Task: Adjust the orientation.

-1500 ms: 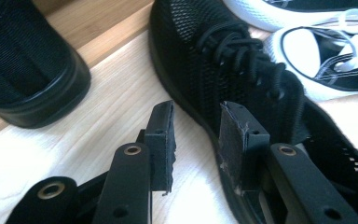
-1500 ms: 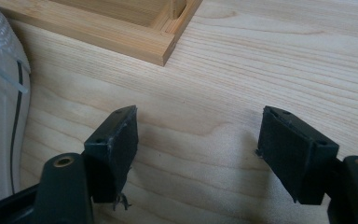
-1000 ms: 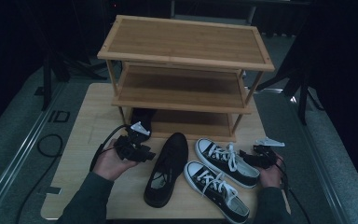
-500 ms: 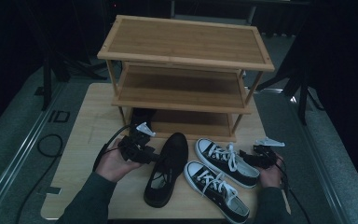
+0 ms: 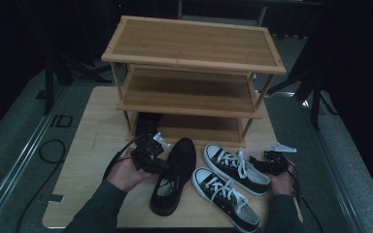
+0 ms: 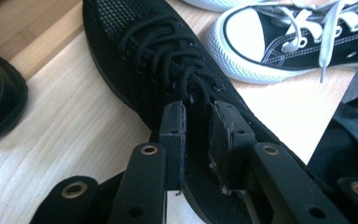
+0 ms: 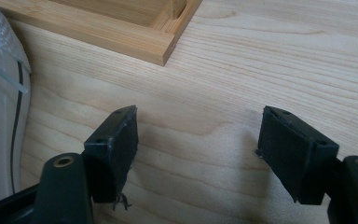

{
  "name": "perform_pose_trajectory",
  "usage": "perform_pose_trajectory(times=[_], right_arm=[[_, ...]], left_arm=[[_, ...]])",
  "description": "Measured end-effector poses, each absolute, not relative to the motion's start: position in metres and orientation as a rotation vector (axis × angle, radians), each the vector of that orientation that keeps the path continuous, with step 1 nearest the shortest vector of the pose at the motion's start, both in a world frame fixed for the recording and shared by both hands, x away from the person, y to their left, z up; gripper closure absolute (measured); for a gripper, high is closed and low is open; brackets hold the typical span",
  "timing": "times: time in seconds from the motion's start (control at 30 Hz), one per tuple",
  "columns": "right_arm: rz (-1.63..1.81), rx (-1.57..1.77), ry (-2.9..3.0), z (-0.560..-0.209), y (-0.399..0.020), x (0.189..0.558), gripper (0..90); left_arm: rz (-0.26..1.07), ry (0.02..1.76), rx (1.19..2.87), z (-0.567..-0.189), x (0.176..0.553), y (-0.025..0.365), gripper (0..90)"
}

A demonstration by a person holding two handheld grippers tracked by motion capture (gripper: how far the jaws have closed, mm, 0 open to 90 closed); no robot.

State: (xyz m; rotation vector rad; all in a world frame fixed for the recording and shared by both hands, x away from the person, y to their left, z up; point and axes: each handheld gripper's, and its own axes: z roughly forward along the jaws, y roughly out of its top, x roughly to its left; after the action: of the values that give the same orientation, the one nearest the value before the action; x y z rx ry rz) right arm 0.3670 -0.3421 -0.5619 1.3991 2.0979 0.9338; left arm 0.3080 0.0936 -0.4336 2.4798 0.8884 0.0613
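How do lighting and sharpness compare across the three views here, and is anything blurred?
High view: dim and underexposed, dark surroundings, black shoe loses detail against the left gripper. Left gripper view: bright, laces sharp, jaws closing on the shoe's side, near parts soft. Right gripper view: evenly lit, table grain crisp, open right gripper casts faint shadows.

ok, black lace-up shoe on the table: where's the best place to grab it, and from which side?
Probably the collar edge behind the laces of the black lace-up shoe, coming from its left, open side. The left hand-held gripper has just been closing there, jaws astride the upper by the laces. The sneakers crowd the shoe's right side.
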Motion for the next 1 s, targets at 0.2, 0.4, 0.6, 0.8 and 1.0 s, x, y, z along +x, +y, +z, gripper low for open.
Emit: perform_pose_trajectory(times=[0.2, 0.4, 0.6, 0.8, 1.0], right_arm=[[0.934, 1.4, 2.098, -0.562, -0.342, 0.367, 28.4], [0.934, 1.4, 2.098, -0.562, -0.342, 0.367, 28.4], [0.935, 1.4, 2.098, -0.562, -0.342, 0.367, 28.5], [0.936, 1.4, 2.098, -0.562, -0.342, 0.367, 28.4], [0.937, 1.4, 2.098, -0.562, -0.342, 0.367, 28.5]], left_arm=[[0.085, 0.914, 2.521, -0.442, 0.309, 0.086, 74.5], [0.11, 0.933, 2.553, -0.447, 0.31, 0.08, 73.1], [0.126, 0.95, 2.58, -0.452, 0.313, 0.079, 74.6], [0.137, 0.945, 2.604, -0.449, 0.315, 0.087, 86.1], [0.163, 0.979, 2.61, -0.447, 0.317, 0.101, 86.5]])
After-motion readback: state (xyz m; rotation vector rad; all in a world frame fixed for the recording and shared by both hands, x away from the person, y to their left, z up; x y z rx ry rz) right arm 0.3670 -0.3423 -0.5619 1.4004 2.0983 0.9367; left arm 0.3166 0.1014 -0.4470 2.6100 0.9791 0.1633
